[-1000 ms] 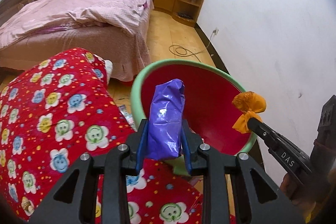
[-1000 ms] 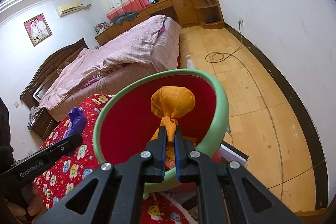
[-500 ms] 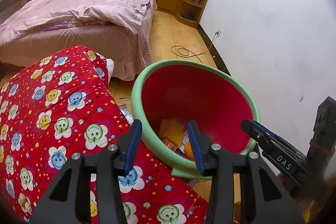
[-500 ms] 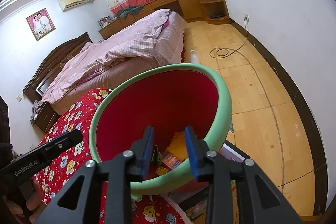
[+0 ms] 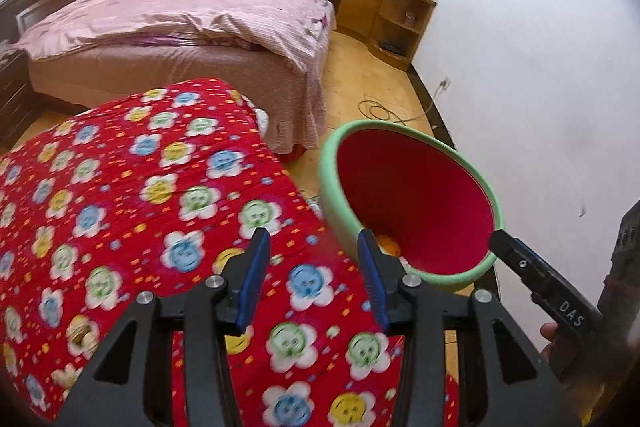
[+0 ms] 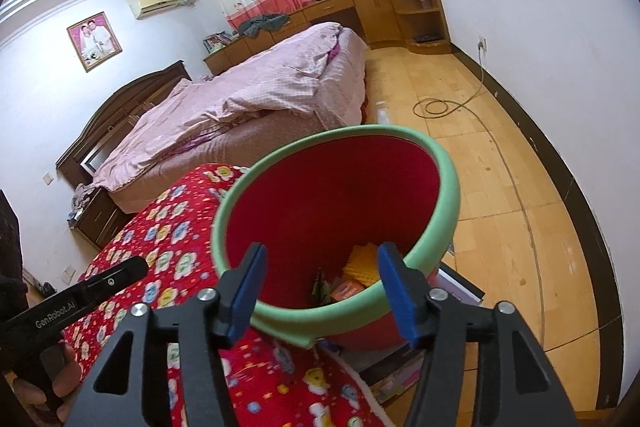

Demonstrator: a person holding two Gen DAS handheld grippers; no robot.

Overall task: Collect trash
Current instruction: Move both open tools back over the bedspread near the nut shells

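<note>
Both the left gripper (image 5: 314, 255) and right gripper (image 6: 320, 269) gape wide and empty beside the red bin (image 6: 448, 179), trash (image 6: 360, 261) lying inside it.

Bin (image 6: 448, 187) mouth gapes unobstructed; quilt (image 5: 120, 195) crowds its left.

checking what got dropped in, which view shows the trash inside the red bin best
Right wrist view: it looks down into the red bin, showing the trash at the bottom. Left wrist view shows only an orange scrap behind its gripper.
</note>
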